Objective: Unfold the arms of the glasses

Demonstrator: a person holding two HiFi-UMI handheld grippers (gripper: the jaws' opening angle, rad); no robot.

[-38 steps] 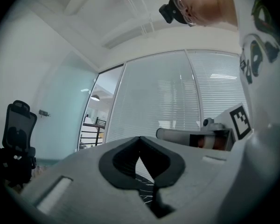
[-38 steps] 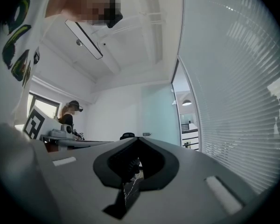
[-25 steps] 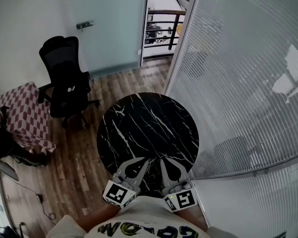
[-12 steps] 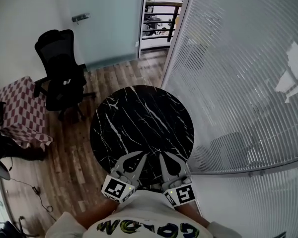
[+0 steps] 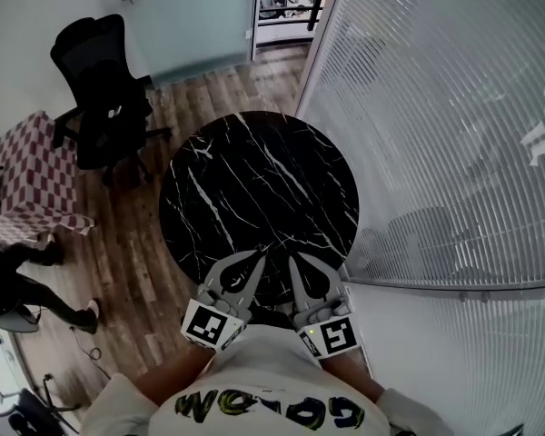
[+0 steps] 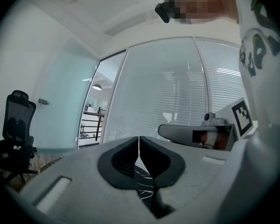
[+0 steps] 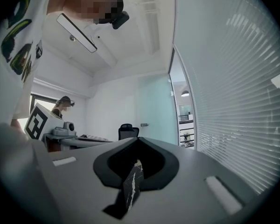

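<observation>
No glasses show in any view. A round black marble table (image 5: 254,184) with white veins stands in front of me, its top bare. My left gripper (image 5: 259,254) and right gripper (image 5: 291,257) are side by side over the table's near edge, and both point away from me. Each has its jaws closed tip to tip with nothing between them. In the left gripper view, the left gripper (image 6: 139,139) shows a thin seam between its pads. The jaws of my right gripper (image 7: 139,139) meet at a point in the right gripper view.
A black office chair (image 5: 100,89) stands on the wood floor at the far left, beside a checked cloth (image 5: 27,180). A person's legs (image 5: 18,289) show at the left edge. A glass wall with blinds (image 5: 436,107) runs close along the table's right side.
Both grippers have sunk a little and kept side by side at the table's near edge. The head view has tilted down, and a person's legs have come into view at the left.
</observation>
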